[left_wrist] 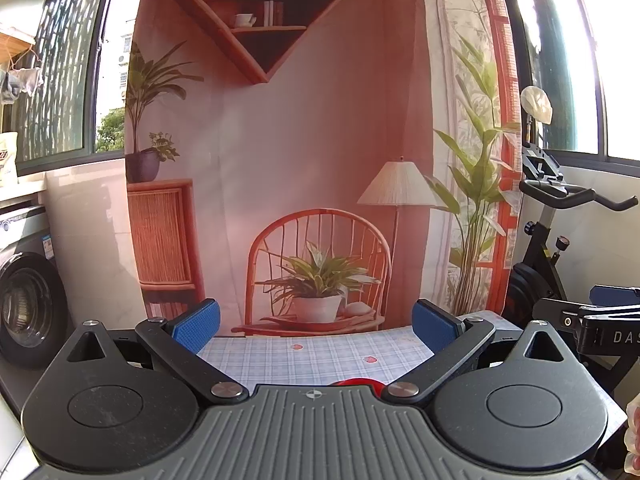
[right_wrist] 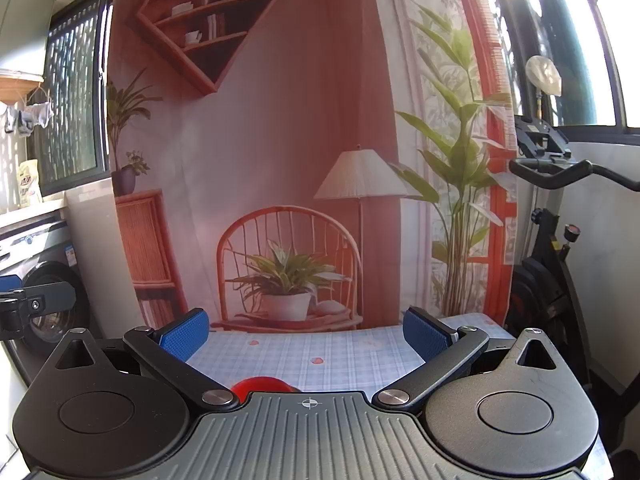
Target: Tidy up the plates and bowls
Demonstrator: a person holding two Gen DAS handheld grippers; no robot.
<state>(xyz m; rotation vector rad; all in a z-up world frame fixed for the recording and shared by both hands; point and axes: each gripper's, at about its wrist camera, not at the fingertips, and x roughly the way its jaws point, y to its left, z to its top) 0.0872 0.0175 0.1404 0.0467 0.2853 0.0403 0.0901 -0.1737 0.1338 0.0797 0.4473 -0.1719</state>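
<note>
Here both grippers hang over the worktop (left_wrist: 320,356) with its blue checked cloth. The left gripper (left_wrist: 316,326) has its jaws spread wide and holds nothing; so does the right gripper (right_wrist: 306,332). A red dish (right_wrist: 260,385) lies below and behind the jaws, mostly hidden by each gripper body, so its axis cannot be told. On the other gripper's side, "DAS" can be read.

White letters "DAS" show on the black body of the right hand-held gripper (left_wrist: 612,316), running off the left wrist view's right edge. A bag (right_wrist: 30,182) on the windowsill carries print too small to read, and the sticker on the washing machine (left_wrist: 32,292) is illegible too.
</note>
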